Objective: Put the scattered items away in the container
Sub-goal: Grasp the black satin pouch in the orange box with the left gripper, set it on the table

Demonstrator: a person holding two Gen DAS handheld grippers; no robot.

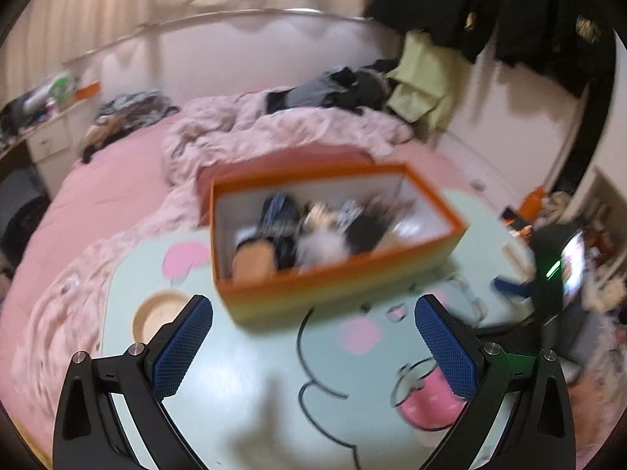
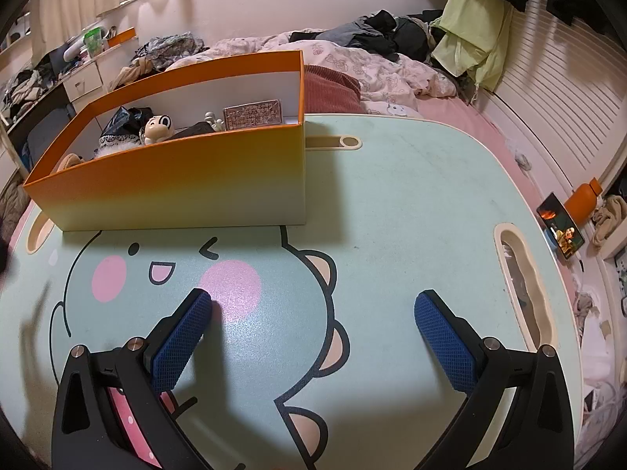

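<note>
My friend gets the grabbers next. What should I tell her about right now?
Left gripper: open, empty, above the table, pointing at the box.
Right gripper: open, empty, low over the table.
The orange box stands on the table with the items inside, among them a small white figure and a framed card.
No loose items show on the tabletop, so the tidying looks done. Check the parts of the table out of view.

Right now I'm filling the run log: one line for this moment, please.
left gripper: open, empty | right gripper: open, empty | orange box: on lap table, items inside | tabletop: no loose items visible
</note>
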